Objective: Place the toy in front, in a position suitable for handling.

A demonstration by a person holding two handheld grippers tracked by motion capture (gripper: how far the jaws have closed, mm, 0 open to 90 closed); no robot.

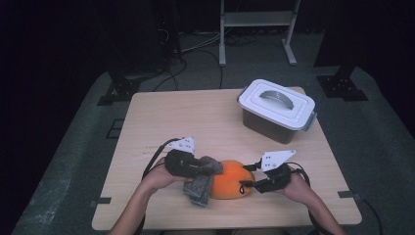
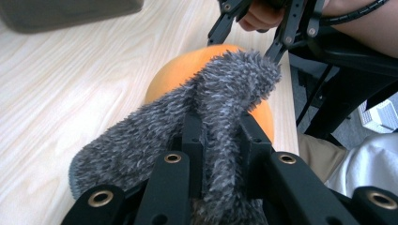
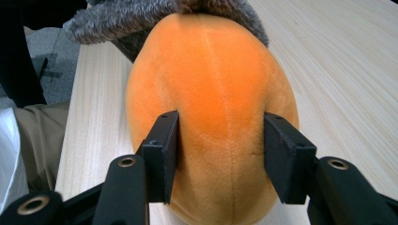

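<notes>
An orange plush ball (image 1: 229, 186) lies near the table's front edge, with a grey fuzzy piece (image 1: 199, 187) draped at its left side. My left gripper (image 1: 208, 169) is shut on that grey fuzzy piece (image 2: 225, 84), which bunches between the jaws in front of the orange plush (image 2: 183, 70). My right gripper (image 1: 246, 183) comes in from the right. In the right gripper view its two pads press into the sides of the orange plush (image 3: 211, 70). The grey fuzz (image 3: 117, 18) shows past the plush's far end.
A grey storage box with a white handled lid (image 1: 276, 110) stands at the back right of the wooden table (image 1: 186, 117). Its wall (image 2: 70, 11) shows in the left gripper view. A person's legs (image 2: 366, 159) are at the table's front edge.
</notes>
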